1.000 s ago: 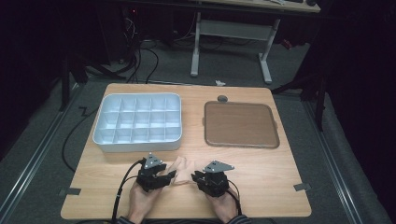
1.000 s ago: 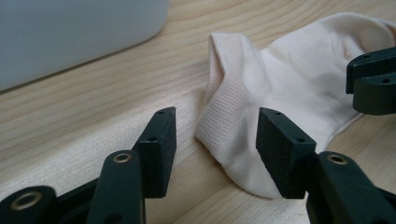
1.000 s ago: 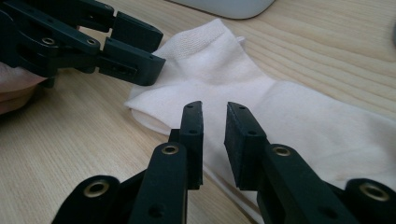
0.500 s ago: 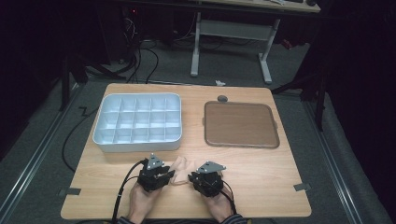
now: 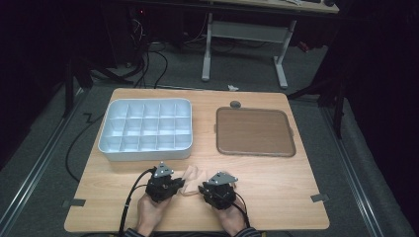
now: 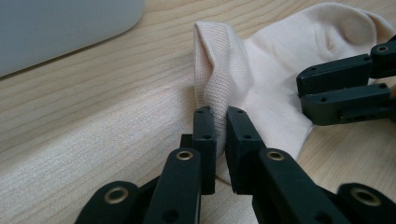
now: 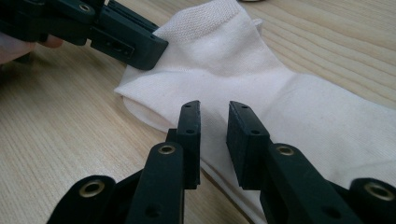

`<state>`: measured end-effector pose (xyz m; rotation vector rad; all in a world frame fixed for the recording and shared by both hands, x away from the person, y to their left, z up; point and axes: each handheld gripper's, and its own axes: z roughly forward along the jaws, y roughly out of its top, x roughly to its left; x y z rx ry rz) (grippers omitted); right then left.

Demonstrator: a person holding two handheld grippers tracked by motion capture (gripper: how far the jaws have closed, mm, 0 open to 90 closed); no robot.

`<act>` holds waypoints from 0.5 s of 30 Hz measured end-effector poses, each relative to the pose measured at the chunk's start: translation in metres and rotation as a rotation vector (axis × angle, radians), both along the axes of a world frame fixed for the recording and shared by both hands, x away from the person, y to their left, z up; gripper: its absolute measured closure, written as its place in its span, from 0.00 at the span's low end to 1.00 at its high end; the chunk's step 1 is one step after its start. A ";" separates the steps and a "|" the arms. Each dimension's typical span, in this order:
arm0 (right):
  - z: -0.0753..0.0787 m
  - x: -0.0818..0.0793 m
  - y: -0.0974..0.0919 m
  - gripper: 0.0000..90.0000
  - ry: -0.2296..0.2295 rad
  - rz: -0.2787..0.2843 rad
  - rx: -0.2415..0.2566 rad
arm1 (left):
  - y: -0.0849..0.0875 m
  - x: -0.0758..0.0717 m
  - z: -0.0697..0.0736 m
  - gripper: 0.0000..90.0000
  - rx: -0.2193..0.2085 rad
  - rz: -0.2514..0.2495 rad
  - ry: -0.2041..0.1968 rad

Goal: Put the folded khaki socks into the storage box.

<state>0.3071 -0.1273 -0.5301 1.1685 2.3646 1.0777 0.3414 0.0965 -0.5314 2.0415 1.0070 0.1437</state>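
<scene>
A cream sock [image 5: 190,174] lies flat on the wooden table near its front edge, between my two grippers. In the left gripper view a raised fold of the sock's [image 6: 275,70] cuff edge sits pinched in my left gripper [image 6: 220,112], which is shut on it. My right gripper [image 7: 214,106] hovers low over the sock's [image 7: 243,60] body; its jaws have just been opening and stand slightly apart, with fabric showing in the gap below them, not pressed. From above, the left gripper [image 5: 184,183] and right gripper [image 5: 201,188] point at each other.
A white compartment tray [image 5: 143,154] stands at the back left, just beyond the sock. A brown flat tray [image 5: 254,132] lies at the back right, with a small dark round thing [image 5: 235,104] behind it. Bare wood [image 5: 286,187] stretches to the right.
The right gripper has edged a little to the left, closer to the left one. The left hand has stayed where it was.
</scene>
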 end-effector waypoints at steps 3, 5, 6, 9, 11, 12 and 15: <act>0.000 0.000 0.000 0.83 -0.007 0.003 -0.009 | 0.002 0.000 0.002 0.93 -0.016 -0.007 -0.001; 0.000 0.000 0.000 0.84 -0.008 0.004 -0.007 | 0.002 -0.001 0.003 0.93 -0.017 -0.007 -0.004; 0.000 0.000 0.000 0.84 -0.007 0.004 -0.007 | 0.003 -0.001 0.004 0.93 -0.016 -0.008 -0.004; 0.000 -0.001 0.000 0.88 -0.011 0.012 -0.009 | 0.005 -0.001 0.005 0.93 -0.025 -0.008 -0.002; 0.000 0.000 0.000 0.89 -0.008 0.011 -0.010 | 0.005 -0.001 0.006 0.94 -0.033 -0.012 0.000; 0.000 0.000 0.000 0.90 -0.009 0.012 -0.010 | 0.005 -0.001 0.006 0.94 -0.035 -0.012 -0.001; 0.000 0.000 0.000 0.92 -0.008 0.013 -0.014 | 0.005 -0.002 0.009 0.94 -0.036 -0.021 -0.008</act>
